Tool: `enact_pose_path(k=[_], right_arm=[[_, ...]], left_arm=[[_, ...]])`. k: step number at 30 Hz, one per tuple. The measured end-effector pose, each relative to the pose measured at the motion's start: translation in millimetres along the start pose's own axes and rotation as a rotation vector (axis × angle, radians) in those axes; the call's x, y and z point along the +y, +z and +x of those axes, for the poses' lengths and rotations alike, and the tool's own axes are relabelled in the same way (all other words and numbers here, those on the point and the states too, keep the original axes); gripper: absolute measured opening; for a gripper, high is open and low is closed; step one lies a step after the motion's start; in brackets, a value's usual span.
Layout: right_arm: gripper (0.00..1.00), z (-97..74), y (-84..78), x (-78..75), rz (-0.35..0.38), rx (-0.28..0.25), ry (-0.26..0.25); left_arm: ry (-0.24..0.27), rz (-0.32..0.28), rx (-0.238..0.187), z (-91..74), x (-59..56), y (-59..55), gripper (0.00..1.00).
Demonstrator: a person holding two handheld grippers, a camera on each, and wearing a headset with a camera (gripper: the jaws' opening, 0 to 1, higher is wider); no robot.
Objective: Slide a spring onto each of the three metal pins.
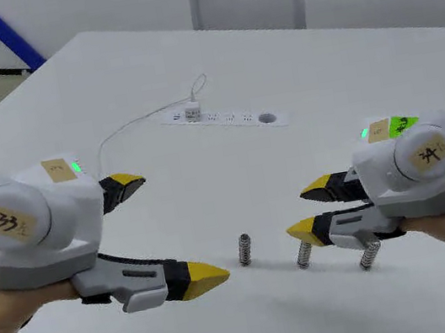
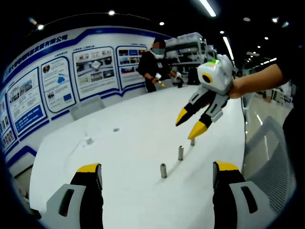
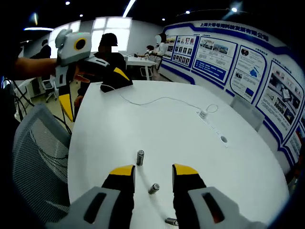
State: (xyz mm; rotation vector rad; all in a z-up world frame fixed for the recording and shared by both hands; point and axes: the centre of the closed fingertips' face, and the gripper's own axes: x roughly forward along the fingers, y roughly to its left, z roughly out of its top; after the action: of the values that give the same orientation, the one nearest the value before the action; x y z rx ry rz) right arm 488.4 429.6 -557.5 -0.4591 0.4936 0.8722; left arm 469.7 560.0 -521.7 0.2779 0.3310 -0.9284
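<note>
The left gripper and right gripper are hovering, fingers apart. Three springs are standing on the tabletop.

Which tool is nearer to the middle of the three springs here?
Right. The right tool is open with its lower tip just beside the middle spring. The left tool, also open, is off to the other side, past the end spring.

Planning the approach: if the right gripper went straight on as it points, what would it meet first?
Probably the middle spring, just ahead between the open jaws of the right gripper, though it may pass above; height is unclear.
</note>
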Motion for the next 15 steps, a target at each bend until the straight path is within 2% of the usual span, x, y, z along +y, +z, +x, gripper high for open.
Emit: enact_pose_path(k=[4, 8, 12, 15], right_arm=[[0.33, -17.3, -4.2, -8.8, 0.056, -0.037, -0.047], [0.38, -31.6, -11.4, -14.3, 0.087, -0.054, -0.079], [0.43, -47.9, -19.7, -19.9, 0.147, -0.078, -0.114], [0.48, -58.8, -24.4, -24.8, 0.176, -0.108, -0.141]], left_arm=[[0.012, -0.002, -0.015, -2.5, 2.8, 5.5, 0.99], [0.015, 0.014, 0.003, -3.5, 3.6, 2.7, 0.99], [0.019, -0.025, -0.026, -6.8, 4.1, 7.0, 0.99], [0.028, -0.030, -0.031, -7.9, 5.1, 7.8, 0.99]])
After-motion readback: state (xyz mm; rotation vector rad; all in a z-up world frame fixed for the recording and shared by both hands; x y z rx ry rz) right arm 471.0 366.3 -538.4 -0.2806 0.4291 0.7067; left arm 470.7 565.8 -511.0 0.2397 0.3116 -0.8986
